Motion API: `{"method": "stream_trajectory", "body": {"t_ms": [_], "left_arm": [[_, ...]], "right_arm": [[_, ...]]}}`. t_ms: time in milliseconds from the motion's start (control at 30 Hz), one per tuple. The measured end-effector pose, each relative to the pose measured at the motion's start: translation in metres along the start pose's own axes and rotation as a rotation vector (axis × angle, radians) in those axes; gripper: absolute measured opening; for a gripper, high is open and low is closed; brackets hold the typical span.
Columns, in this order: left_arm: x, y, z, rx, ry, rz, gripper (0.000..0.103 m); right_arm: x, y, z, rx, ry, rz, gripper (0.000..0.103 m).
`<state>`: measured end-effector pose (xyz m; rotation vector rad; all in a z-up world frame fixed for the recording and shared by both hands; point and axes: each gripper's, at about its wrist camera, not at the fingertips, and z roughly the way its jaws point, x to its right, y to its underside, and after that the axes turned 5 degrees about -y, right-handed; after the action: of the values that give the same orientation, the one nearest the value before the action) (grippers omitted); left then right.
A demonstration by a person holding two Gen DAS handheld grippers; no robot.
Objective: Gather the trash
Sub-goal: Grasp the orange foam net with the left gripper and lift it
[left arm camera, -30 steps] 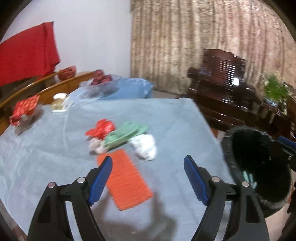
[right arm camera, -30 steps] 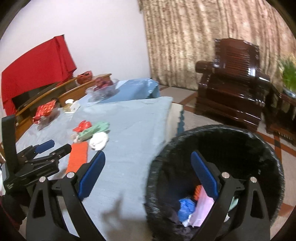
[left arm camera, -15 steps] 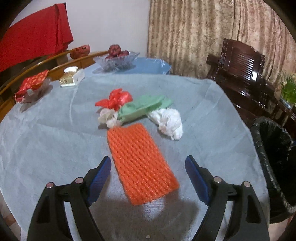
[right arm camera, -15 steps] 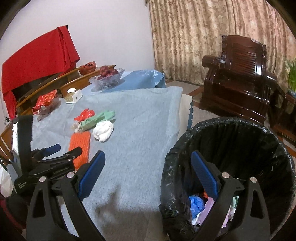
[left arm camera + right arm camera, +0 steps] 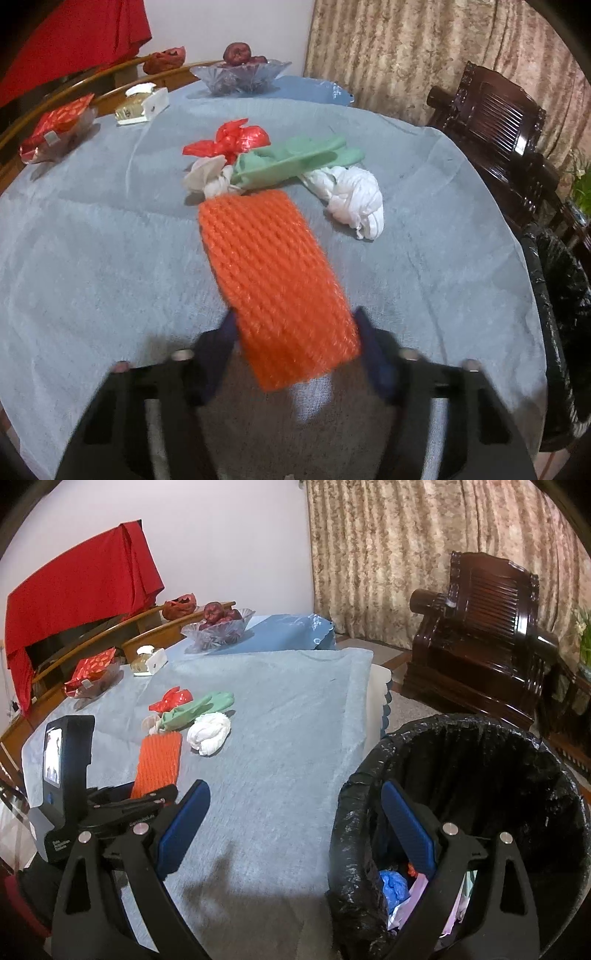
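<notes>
An orange foam net sleeve (image 5: 273, 273) lies on the grey tablecloth (image 5: 92, 258). My left gripper (image 5: 295, 328) has its blue jaws around the sleeve's near end, closing on its sides. Behind the sleeve lie a green glove (image 5: 295, 162), a red plastic wrapper (image 5: 232, 142) and white crumpled wads (image 5: 354, 199). My right gripper (image 5: 295, 830) is open and empty, its right finger over the rim of a black-lined trash bin (image 5: 480, 775) holding several scraps. The sleeve (image 5: 159, 760) and left gripper (image 5: 125, 801) also show in the right wrist view.
At the table's far side stand a glass fruit bowl (image 5: 240, 74), a small white box (image 5: 142, 105) and a red packet (image 5: 55, 125). A dark wooden armchair (image 5: 480, 635) stands beyond the bin. The bin (image 5: 561, 314) sits off the table's right edge.
My left gripper has moved forward over the near end of the orange sleeve and its jaws have narrowed onto it. The right gripper has stayed over the bin.
</notes>
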<state>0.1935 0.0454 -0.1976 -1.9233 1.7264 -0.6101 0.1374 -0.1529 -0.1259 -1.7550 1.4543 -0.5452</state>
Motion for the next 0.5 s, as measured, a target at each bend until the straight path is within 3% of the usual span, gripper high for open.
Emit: {"method": "stream_trajectory", "body": {"t_ms": [67, 267, 500], "left_arm": [[0.0, -0.001, 0.0, 0.001, 0.007, 0.008, 0.021], [-0.005, -0.001, -0.007, 0.022, 0.023, 0.003, 0.017], [-0.016, -0.013, -0.034, 0.1, 0.042, -0.01, 0.017]], "right_arm": [[-0.002, 0.0, 0.002, -0.003, -0.002, -0.003, 0.091], [-0.012, -0.003, 0.01, -0.01, -0.013, -0.016, 0.091], [-0.028, -0.013, 0.026, -0.009, -0.048, -0.027, 0.091]]}}
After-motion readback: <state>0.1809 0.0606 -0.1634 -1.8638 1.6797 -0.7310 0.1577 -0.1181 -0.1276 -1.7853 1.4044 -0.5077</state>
